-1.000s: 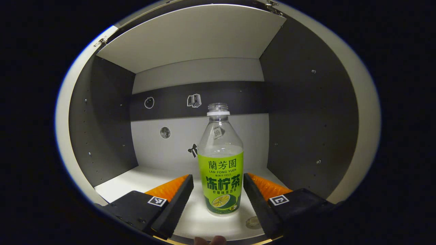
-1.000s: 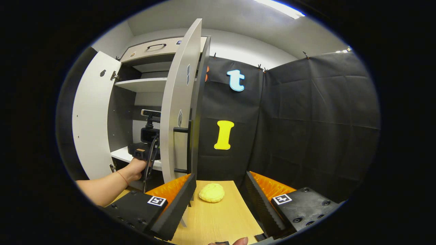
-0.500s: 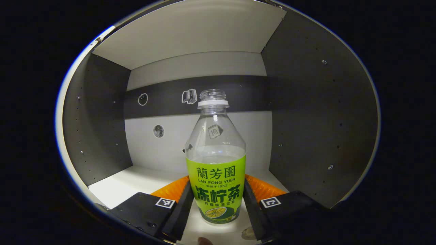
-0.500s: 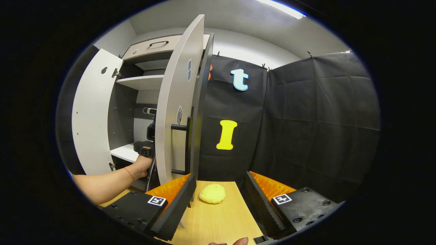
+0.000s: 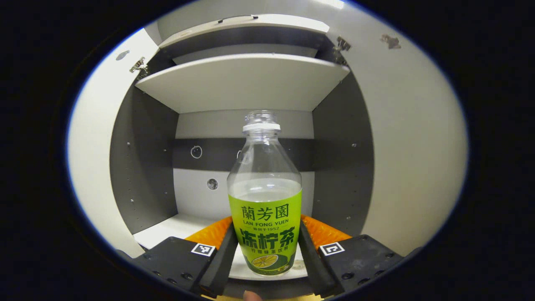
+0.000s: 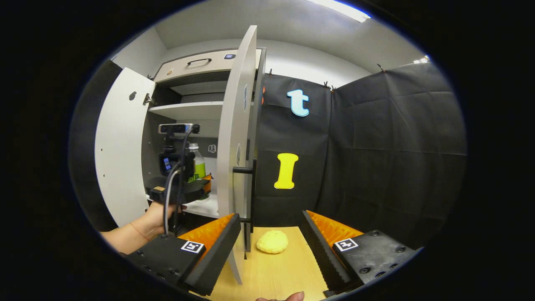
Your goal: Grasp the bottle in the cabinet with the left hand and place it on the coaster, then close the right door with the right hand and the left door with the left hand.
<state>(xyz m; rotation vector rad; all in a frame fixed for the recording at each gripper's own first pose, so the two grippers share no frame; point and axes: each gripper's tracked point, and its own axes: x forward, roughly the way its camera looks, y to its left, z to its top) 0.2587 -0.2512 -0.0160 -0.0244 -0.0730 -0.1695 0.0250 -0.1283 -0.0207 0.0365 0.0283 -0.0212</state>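
A clear bottle [image 5: 265,209] with a green label stands upright between the fingers of my left gripper [image 5: 265,256], which is shut on its lower half at the front edge of the cabinet shelf [image 5: 179,225]. In the right gripper view the bottle [image 6: 197,165] and the left gripper [image 6: 199,189] sit at the cabinet's mouth, held by a person's hand [image 6: 156,215]. My right gripper [image 6: 271,247] hangs open over the wooden table [image 6: 276,271]. A yellow round coaster [image 6: 272,241] lies on the table between its fingers. The right door [image 6: 235,146] and the left door [image 6: 119,142] both stand open.
An upper shelf [image 5: 242,81] spans the cabinet above the bottle, and a drawer with a dark handle [image 6: 198,62] tops the cabinet. The right door carries a dark bar handle [image 6: 245,170] and swings out over the table near my right gripper. Black cloth walls close the right side.
My left gripper closed its fingers on the bottle and drew back with it from deep inside the cabinet to its mouth. The right gripper drifted only slightly.
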